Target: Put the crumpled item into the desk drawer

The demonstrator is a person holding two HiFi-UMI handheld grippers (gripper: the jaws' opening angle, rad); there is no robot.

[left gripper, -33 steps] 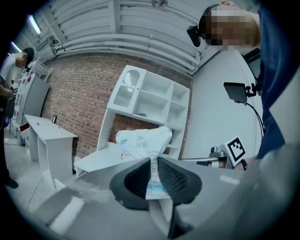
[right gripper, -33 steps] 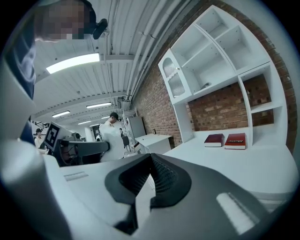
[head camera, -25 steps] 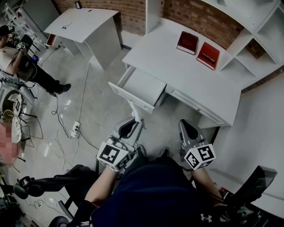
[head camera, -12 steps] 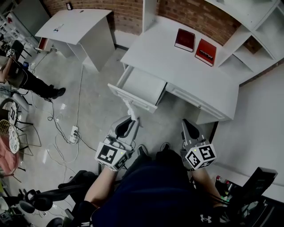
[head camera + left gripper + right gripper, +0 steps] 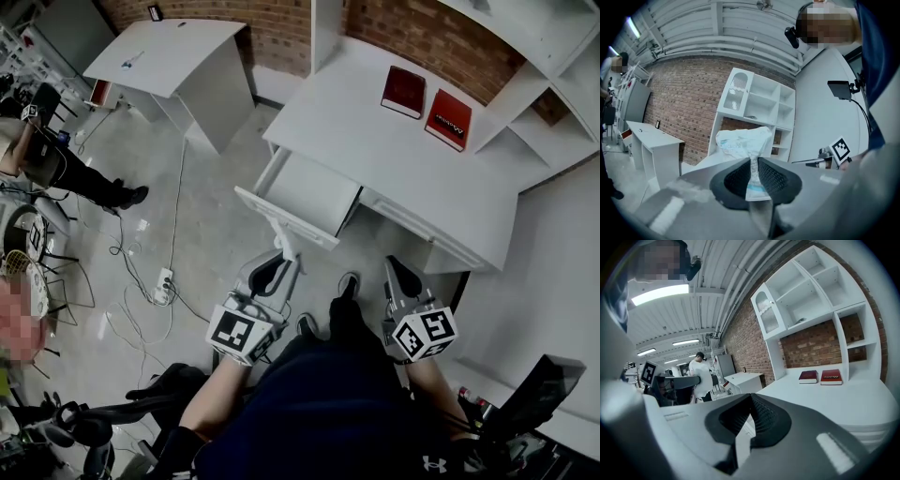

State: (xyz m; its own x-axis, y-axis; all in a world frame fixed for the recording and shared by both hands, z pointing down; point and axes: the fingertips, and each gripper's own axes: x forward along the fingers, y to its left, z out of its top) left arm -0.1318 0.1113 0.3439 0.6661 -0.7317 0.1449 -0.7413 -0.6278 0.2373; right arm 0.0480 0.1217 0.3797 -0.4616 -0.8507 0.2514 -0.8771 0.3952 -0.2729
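Left fingers: clamped on the crumpled item, a white wrapper with pale blue print. The neck is pinched between the pads and the puffed part sticks out past the tips.
Right fingers: tips together, nothing between them.
Crumpled item, place: in the head view it sits at the tip of the left gripper, over the floor, just in front of the drawer front. Not in the drawer.
Drawer: pulled out at the left end of the counter, inside bare white. Clear only in the head view.
Right gripper: beside the left one, near the counter's front edge, to the right of the drawer.
Head view only: open drawer, cables on the floor, second desk at upper left.
Left gripper view only: the pinch itself. Shelf unit stands behind the item, and the right gripper's marker cube is at the right edge.
Right gripper view only: closed tips close up, and a person in a white top standing far back.
Books: dark red book and red book lie side by side on the counter. They show in the head view and the right gripper view but not in the left gripper view.
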